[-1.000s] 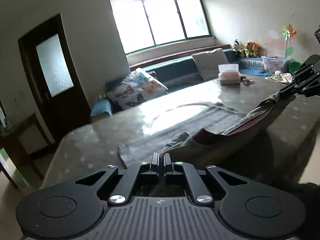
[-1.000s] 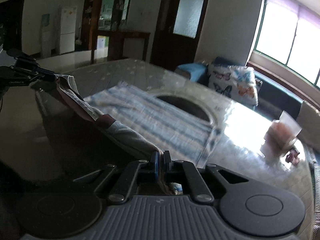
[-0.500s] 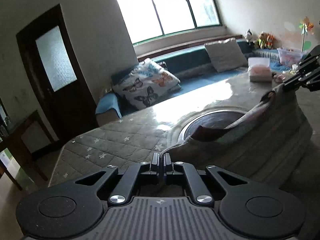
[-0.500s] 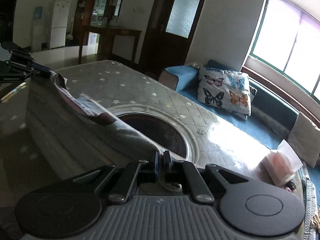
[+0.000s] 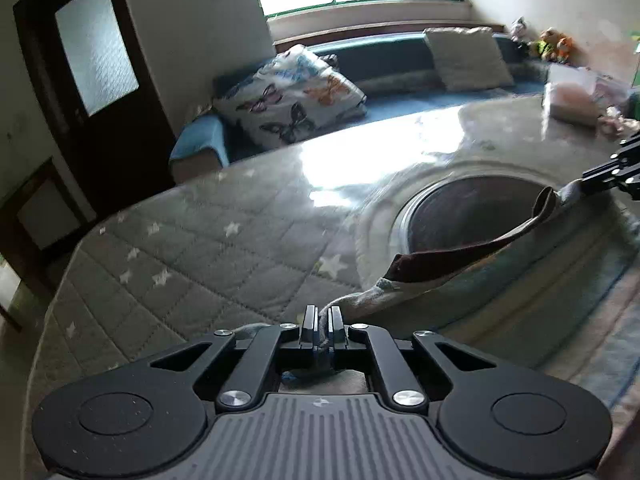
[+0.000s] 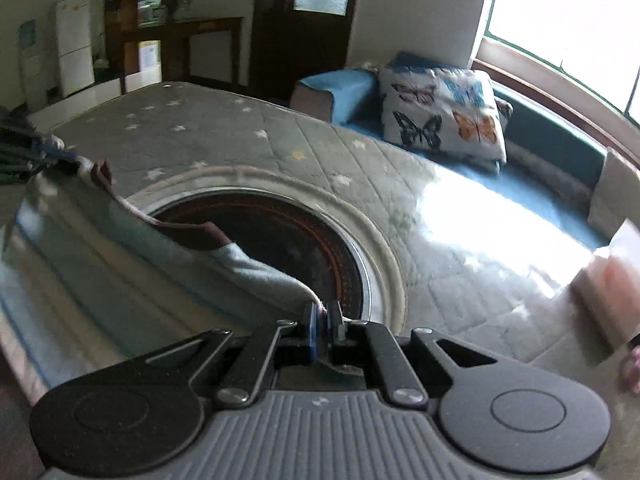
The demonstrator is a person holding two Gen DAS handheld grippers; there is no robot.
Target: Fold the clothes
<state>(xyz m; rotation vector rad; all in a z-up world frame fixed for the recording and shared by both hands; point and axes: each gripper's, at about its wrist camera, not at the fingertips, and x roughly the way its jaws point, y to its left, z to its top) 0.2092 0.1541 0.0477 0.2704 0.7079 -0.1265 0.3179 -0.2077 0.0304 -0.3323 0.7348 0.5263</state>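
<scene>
Aloft, one soft striped garment (image 5: 500, 280), brown collar toward 2 o'clock; left gripper (image 5: 321, 326) and right gripper (image 6: 325, 326) each pinch its edge over quilted table (image 5: 180, 248).

Pale grey-blue striped fabric garment (image 5: 500, 280) w/ dark maroon collar band (image 5: 448, 258). Grey quilted counter cover (image 5: 192, 248) — white stars, diamond stitching. White cushion (image 6: 444, 116) w/ black, orange & blue butterflies on blue bench seat (image 6: 332, 84). Black gripper frames, grey ribbed bodies — blue pad on right gripper (image 6: 325, 322).
</scene>
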